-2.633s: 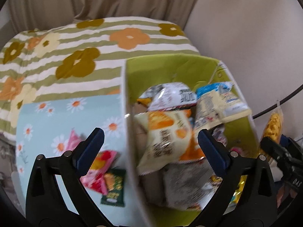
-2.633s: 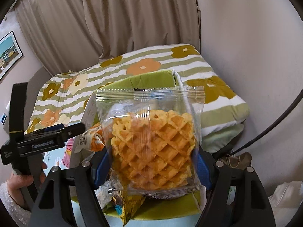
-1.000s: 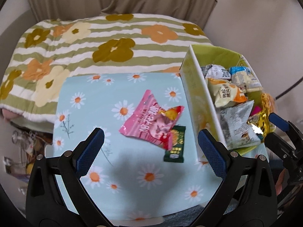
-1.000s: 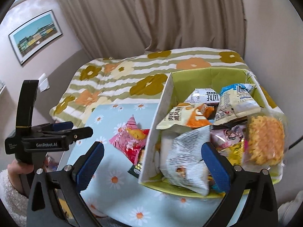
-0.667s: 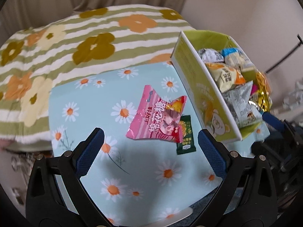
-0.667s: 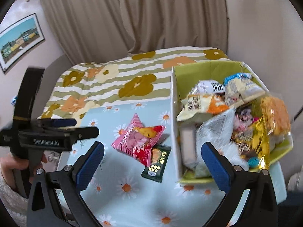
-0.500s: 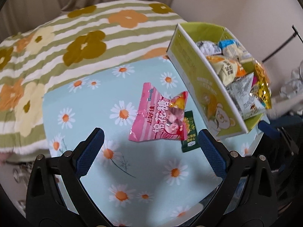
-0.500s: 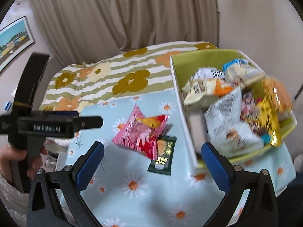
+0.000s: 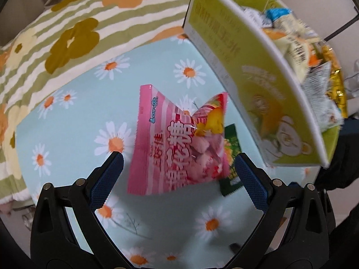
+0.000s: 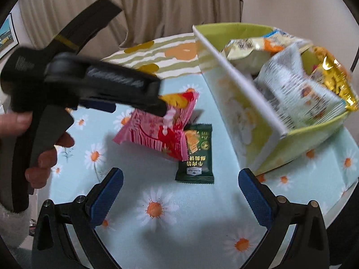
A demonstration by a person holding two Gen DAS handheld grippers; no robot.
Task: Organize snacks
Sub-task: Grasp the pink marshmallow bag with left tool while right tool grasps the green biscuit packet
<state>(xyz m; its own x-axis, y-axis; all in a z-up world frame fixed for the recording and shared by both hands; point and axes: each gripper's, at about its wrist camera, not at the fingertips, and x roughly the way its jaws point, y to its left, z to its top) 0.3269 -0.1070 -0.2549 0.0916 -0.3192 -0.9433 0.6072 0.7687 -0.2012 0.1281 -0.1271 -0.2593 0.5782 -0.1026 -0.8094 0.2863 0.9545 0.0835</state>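
Note:
A pink marshmallow bag [image 9: 177,148] lies on the daisy tablecloth [image 9: 89,94], overlapping a small dark green snack packet [image 9: 232,163]. My left gripper [image 9: 178,174] is open, its jaws either side of the pink bag's near end, not touching it. In the right wrist view the left gripper [image 10: 163,109] hovers over the pink bag [image 10: 157,130], beside the green packet [image 10: 197,154]. My right gripper [image 10: 179,192] is open and empty, just in front of the green packet. The green box [image 10: 237,116] at the right holds several snack bags.
A striped floral blanket [image 9: 67,33] lies beyond the table. The green box [image 9: 258,85] stands close to the right of the pink bag. The table's near right edge [image 10: 336,213] is close to my right gripper. Curtains [image 10: 157,6] hang behind.
The right gripper let go of the waffle pack into the box and came back over the table. The left gripper moved down to the pink bag, which now sits between its jaws.

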